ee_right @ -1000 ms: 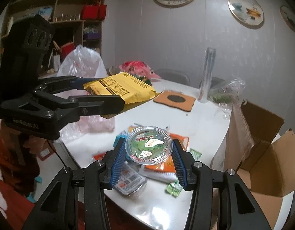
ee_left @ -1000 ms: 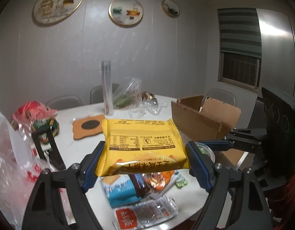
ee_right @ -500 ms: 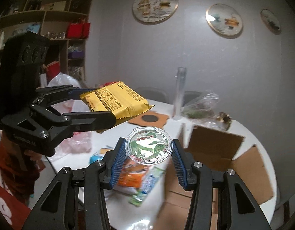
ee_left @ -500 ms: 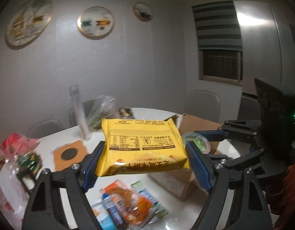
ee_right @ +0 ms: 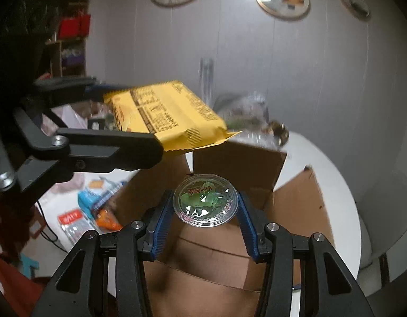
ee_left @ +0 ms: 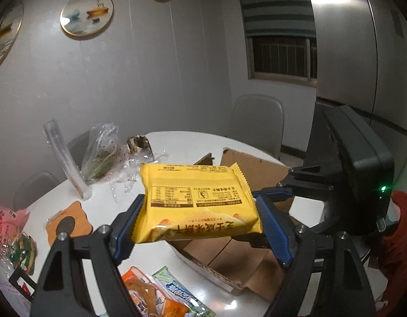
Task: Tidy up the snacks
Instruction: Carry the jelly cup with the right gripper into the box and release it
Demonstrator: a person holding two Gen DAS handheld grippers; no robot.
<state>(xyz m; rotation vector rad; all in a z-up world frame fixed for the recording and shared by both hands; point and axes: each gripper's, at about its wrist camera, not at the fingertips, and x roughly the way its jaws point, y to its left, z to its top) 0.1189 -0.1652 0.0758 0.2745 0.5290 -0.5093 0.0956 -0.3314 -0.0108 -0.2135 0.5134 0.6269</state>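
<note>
My left gripper point(ee_left: 196, 220) is shut on a yellow snack packet point(ee_left: 198, 200) and holds it flat in the air above the near edge of an open cardboard box point(ee_left: 245, 253). The packet also shows in the right wrist view point(ee_right: 166, 116), over the box's far left flap. My right gripper point(ee_right: 204, 206) is shut on a round clear cup with a green lid point(ee_right: 205, 200) and holds it above the open box point(ee_right: 224, 243). Several loose snack packets lie on the white table point(ee_left: 161, 295), left of the box.
A clear plastic tube point(ee_left: 65, 158), a crumpled clear bag point(ee_left: 105, 155) and an orange coaster point(ee_left: 68, 224) sit at the back of the round table point(ee_left: 182, 142). A pink bag point(ee_left: 7, 227) lies at the left. Chairs point(ee_left: 256, 121) stand behind the table.
Both grippers have swung to the right, away from the snack pile, and now hold their items over the cardboard box. Both grips are unchanged.
</note>
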